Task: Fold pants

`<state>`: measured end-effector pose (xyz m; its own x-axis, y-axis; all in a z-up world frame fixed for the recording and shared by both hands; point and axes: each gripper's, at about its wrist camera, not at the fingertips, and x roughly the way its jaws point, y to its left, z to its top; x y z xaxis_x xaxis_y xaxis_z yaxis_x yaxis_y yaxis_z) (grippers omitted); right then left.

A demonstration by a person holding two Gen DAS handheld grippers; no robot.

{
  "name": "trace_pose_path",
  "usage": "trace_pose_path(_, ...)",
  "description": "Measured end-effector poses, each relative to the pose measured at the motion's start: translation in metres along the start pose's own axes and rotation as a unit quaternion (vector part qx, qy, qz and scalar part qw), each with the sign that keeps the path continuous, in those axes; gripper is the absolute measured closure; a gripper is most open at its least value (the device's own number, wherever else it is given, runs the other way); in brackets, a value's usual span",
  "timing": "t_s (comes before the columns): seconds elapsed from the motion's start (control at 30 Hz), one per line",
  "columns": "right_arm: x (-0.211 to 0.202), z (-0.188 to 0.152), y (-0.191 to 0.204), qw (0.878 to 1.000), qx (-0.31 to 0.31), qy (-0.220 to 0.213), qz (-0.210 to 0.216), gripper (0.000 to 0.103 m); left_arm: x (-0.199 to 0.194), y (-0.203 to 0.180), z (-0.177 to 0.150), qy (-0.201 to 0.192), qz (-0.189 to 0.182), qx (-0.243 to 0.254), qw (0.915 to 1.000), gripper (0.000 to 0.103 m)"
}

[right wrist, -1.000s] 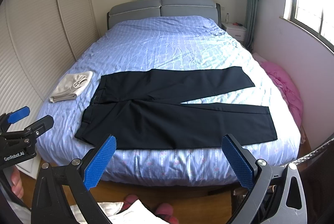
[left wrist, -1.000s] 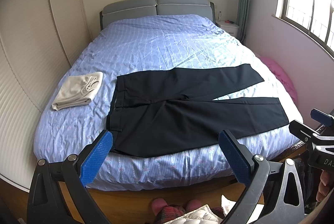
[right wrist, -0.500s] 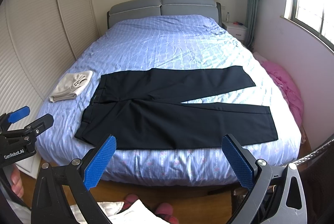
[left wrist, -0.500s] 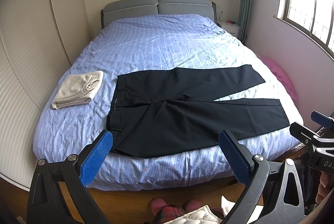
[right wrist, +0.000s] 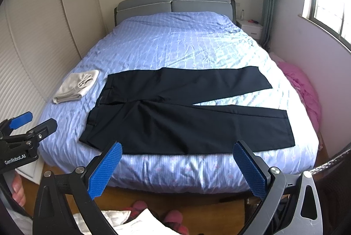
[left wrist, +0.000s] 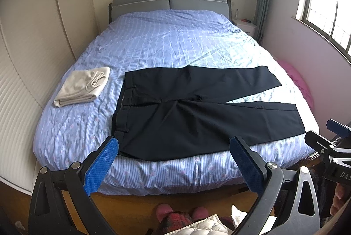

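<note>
My left hand-held gripper (left wrist: 173, 166) hangs in the air short of the foot of the bed (left wrist: 179, 42), its blue pads spread wide with nothing between them, and my right hand-held gripper (right wrist: 177, 169) is the same, jaws wide apart and empty. The black pants (left wrist: 197, 114) lie flat across the near part of the blue striped bedcover, waistband toward my left, the two legs running to my right and parting into a narrow V, so a wedge of cover shows between them. The near leg lies close along the bed's front edge. Well apart from the waistband, further left, sits a folded cream garment (left wrist: 84, 87). My left camera catches the tip of my right gripper at its right border, with my fingers (left wrist: 337, 197) below it; my right camera instead shows the left gripper at its left border, its body lettered "GenRobot.AI", with a fingertip beneath. The right view also gives a fuller look at the pink heap (right wrist: 307, 92) on the floor beside the bed's right side, which the left view only shows in part. Both views show my pink slippers (left wrist: 182, 212) on the wooden floor at the bottom, and the grey headboard (right wrist: 173, 3) against the far wall.
</note>
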<state>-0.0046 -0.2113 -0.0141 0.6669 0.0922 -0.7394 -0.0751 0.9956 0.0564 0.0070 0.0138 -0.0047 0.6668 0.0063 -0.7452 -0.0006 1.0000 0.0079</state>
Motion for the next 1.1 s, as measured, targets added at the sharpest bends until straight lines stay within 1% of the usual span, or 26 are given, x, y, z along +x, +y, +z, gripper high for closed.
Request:
trace_pose_path(0.13,0.008,0.004,0.003,1.000,-0.003,0.012,0.006,0.001,0.007,0.008,-0.003,0.014,0.003,-0.015,0.9998,0.000)
trace_pose_path(0.23,0.022,0.002,0.009,0.999,-0.005,0.028,0.017,0.001,0.015,0.024,-0.008,0.025,0.016,-0.036,0.9989,0.000)
trace_pose_path(0.27,0.029,0.002,0.012,0.999,-0.006,0.035,0.022,0.001,0.018,0.031,-0.011,0.028,0.018,-0.042,0.9985,0.000)
trace_pose_path(0.37,0.055,-0.001,0.022,0.997,-0.005,0.062,0.042,0.001,0.034,0.057,-0.018,0.038,0.051,-0.061,0.9961,0.000)
trace_pose_path(0.47,0.089,-0.003,0.032,0.994,0.005,0.093,0.065,0.001,0.053,0.081,-0.025,0.056,0.067,-0.074,0.9934,0.000)
trace_pose_path(0.5,0.100,-0.006,0.035,0.992,0.009,0.103,0.069,0.001,0.065,0.091,-0.029,0.067,0.074,-0.080,0.9917,0.000)
trace_pose_path(0.6,0.138,-0.014,0.045,0.988,0.021,0.129,0.077,0.004,0.095,0.108,-0.036,0.099,0.076,-0.092,0.9879,0.000)
trace_pose_path(0.7,0.176,-0.025,0.055,0.985,0.046,0.147,0.082,0.005,0.135,0.125,-0.047,0.135,0.061,-0.105,0.9833,0.000)
trace_pose_path(0.8,0.220,-0.040,0.059,0.981,0.073,0.161,0.082,0.006,0.175,0.138,-0.060,0.160,0.045,-0.125,0.9782,0.000)
trace_pose_path(0.93,0.272,-0.063,0.059,0.976,0.108,0.175,0.077,0.012,0.228,0.146,-0.079,0.175,0.028,-0.146,0.9733,0.002)
trace_pose_path(1.03,0.302,-0.078,0.054,0.969,0.143,0.187,0.075,0.017,0.263,0.148,-0.092,0.184,0.027,-0.149,0.9712,0.005)
trace_pose_path(1.1,0.317,-0.086,0.051,0.965,0.164,0.191,0.079,0.019,0.281,0.148,-0.099,0.189,0.034,-0.145,0.9706,0.005)
